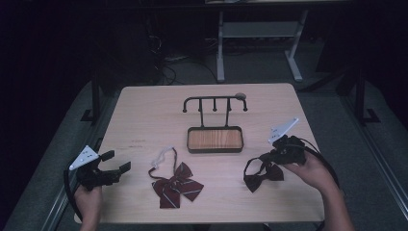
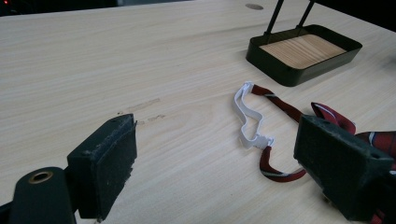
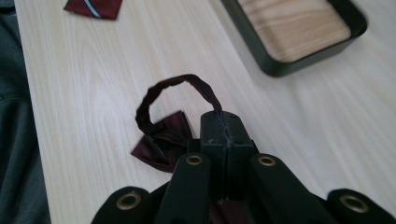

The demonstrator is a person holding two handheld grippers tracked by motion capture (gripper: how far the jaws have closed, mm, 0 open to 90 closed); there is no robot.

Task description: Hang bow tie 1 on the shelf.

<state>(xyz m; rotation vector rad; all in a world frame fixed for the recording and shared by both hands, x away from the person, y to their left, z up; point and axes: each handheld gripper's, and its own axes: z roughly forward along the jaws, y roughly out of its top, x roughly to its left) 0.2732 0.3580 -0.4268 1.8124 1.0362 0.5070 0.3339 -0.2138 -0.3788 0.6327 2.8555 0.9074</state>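
High view: pale wood counter (image 1: 144, 115) in a dark room, grey floor w/ desk legs far back. Black tray (image 1: 214, 140) w/ hook rack at centre. Striped bow tie (image 1: 175, 187) near-centre. Left gripper (image 1: 118, 161) near-left, jaws wide apart, nothing in them. Right gripper (image 1: 264, 157) near-right, clamped on dark bow tie (image 1: 262, 174).

Left gripper view: adds white elastic strap (image 2: 247, 116) on the striped tie's band, plus faint scuffs on the counter.

Right gripper view: jaws pressed together on the dark tie's strap (image 3: 177, 91), which loops up off the counter.
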